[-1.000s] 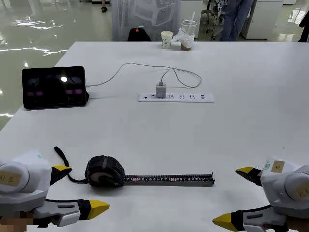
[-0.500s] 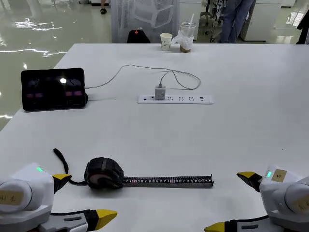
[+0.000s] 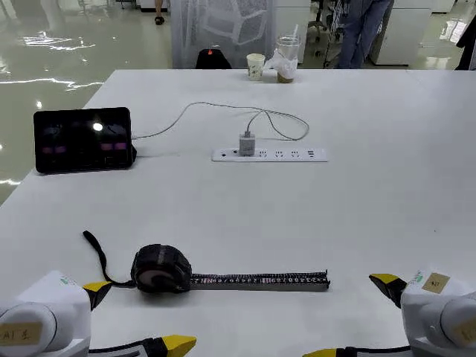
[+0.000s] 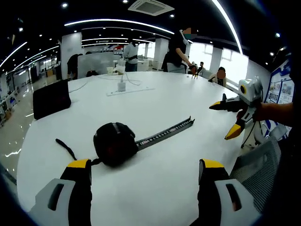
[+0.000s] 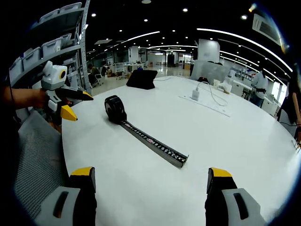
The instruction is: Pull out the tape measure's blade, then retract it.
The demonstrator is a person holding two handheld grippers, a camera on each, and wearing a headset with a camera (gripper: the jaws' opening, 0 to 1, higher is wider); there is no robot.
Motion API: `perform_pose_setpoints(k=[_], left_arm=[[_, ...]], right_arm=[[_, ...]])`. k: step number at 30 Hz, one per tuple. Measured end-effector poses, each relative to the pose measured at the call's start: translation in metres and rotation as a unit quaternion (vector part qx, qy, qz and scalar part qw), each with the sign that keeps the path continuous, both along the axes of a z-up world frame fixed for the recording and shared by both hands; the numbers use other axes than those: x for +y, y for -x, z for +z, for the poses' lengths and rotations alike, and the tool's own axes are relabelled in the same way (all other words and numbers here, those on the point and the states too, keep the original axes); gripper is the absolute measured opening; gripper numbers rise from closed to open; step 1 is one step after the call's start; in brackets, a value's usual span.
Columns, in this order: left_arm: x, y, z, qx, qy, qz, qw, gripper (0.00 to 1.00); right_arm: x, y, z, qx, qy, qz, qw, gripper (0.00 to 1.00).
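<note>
Left gripper [image 3: 137, 314]: jaws spread wide, nothing between them. Right gripper [image 3: 355, 316]: likewise wide apart and empty.

Landmark for this entry is the tape measure case [image 3: 161, 268], a black drum resting on the white table [image 3: 372, 186].
- The blade [image 3: 260, 280] is already drawn out of the case and lies flat on the table, running straight rightward from it to the end hook [image 3: 326, 280].
- The wrist strap [image 3: 97, 253] trails off the case's left side.
- The power strip [image 3: 269, 154] sits well beyond the case, on the far side from us.

Relation that matters: the long axis runs left-right across our front. The left gripper sits on our side of the case and slightly left of it, so the case lies just ahead of its jaws in the left gripper view. The right gripper is far right of the case, past the end hook, and is the nearer one to the hook. Neither gripper touches case or blade.

Change over the last second: both grippers have drawn back toward us, away from the case. The case has not moved, and the blade shows the same length out.

Judgement: the pull-out looks done; retraction is pending, and the left gripper is best placed to take the case.
</note>
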State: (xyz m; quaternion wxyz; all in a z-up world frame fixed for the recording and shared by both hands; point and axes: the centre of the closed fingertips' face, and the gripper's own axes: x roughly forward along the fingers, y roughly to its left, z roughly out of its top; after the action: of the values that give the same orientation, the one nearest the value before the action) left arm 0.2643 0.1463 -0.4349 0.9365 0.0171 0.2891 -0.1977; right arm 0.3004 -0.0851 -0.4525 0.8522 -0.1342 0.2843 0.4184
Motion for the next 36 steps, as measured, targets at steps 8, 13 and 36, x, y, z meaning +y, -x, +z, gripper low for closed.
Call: perform_pose_setpoints(k=[8, 13, 36], left_arm=[[-0.001, 0.004, 0.002, -0.005, -0.001, 0.018, 0.9998, 0.97], [-0.005, 0.009, 0.0, 0.001, 0.002, 0.024, 0.9997, 0.99], [-0.014, 0.011, 0.003, 0.011, 0.011, 0.052, 0.9985, 0.99]], right_arm=[[0.002, 0.003, 0.005, 0.002, -0.008, -0.026, 0.9996, 0.99], [0.003, 0.008, 0.006, 0.005, -0.008, -0.038, 0.9992, 0.99], [0.019, 0.019, 0.018, 0.009, -0.024, -0.067, 0.9974, 0.99]])
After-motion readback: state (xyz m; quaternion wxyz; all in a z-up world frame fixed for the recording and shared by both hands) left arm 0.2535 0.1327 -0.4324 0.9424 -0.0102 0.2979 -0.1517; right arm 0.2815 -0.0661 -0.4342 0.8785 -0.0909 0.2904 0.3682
